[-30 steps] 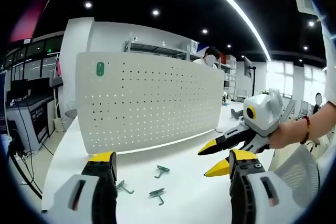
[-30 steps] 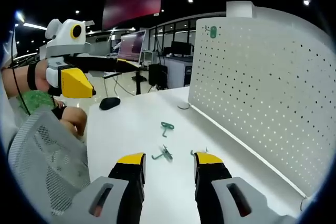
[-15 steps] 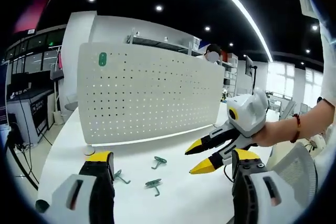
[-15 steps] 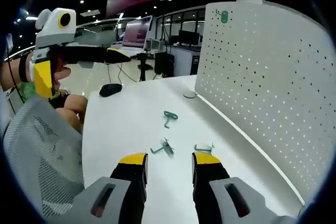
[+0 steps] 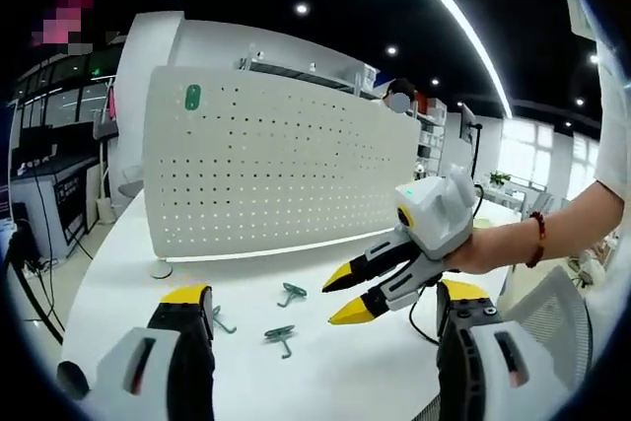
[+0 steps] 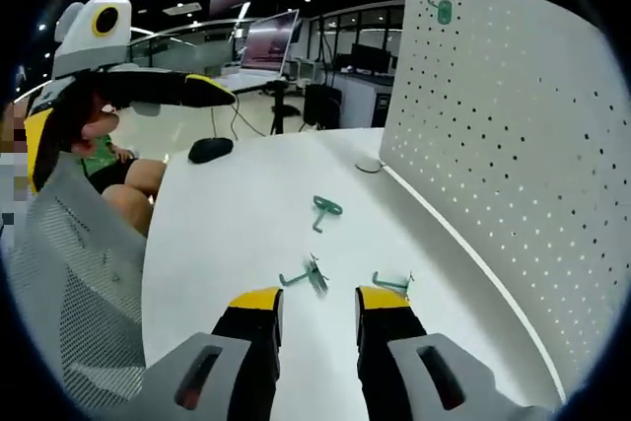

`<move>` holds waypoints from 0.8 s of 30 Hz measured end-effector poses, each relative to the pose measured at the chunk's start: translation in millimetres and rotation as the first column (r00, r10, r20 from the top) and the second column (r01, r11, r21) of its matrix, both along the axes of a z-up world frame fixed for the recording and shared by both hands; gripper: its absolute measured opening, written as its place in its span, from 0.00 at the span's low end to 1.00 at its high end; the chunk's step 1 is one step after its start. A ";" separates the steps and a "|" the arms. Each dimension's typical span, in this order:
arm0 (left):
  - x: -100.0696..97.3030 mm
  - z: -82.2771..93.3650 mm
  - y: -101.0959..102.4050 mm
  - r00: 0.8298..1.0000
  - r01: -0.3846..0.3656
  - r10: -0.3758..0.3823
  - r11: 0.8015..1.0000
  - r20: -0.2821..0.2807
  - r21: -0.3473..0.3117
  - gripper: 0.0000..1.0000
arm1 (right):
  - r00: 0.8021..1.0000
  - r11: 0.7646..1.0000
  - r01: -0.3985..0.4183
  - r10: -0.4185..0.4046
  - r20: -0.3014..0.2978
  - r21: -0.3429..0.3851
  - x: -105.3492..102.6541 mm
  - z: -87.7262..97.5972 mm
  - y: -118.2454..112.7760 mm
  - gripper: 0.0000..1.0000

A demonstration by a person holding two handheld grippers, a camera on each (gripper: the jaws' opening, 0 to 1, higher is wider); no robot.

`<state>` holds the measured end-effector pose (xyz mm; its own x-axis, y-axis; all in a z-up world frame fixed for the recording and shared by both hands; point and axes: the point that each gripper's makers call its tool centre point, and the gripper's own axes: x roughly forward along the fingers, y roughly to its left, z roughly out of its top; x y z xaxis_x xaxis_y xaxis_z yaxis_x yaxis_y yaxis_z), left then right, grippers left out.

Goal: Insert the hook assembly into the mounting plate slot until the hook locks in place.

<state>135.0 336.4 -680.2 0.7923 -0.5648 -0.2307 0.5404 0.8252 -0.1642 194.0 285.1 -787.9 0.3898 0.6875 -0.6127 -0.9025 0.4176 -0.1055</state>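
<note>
You are holding both grippers, left gripper (image 5: 315,295) and right gripper (image 6: 317,295), with jaws open and gripping nothing. Three green hooks (image 6: 314,275) are lying on the white surface (image 6: 237,234) by the pegboard (image 5: 276,175), and ceiling lights are shining in the big room.

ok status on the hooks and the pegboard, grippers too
Both grippers open, empty: left gripper, right gripper. Three green hooks loose on the white table, nearest hook just ahead of the right gripper. Pegboard upright, none inserted. Nothing in the way.

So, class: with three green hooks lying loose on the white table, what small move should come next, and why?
Probably lower the right gripper onto the nearest hook: it is open and empty, and that hook lies just beyond its tips.
</note>
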 end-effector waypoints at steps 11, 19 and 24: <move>-4.5 -6.4 -1.8 1.000 0.003 -0.003 1.000 -0.024 -0.008 0.95 | 0.999 0.998 -0.039 0.039 -0.015 -0.046 2.2 -20.1 7.7 0.26; -3.7 -13.6 0.1 0.999 -0.005 0.005 1.000 -0.041 -0.008 0.94 | 0.998 0.996 -0.060 0.059 -0.024 -0.060 9.6 -29.5 15.4 0.23; -1.4 -15.2 1.1 0.999 -0.007 0.007 1.000 -0.044 -0.008 0.94 | 0.997 0.994 -0.074 0.073 -0.024 -0.076 14.9 -34.8 20.0 0.21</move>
<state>133.7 337.5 -695.4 0.7854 -0.5614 -0.2608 0.5269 0.8274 -0.1945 208.9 305.0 -822.7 0.3261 0.6643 -0.6726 -0.9329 0.3414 -0.1152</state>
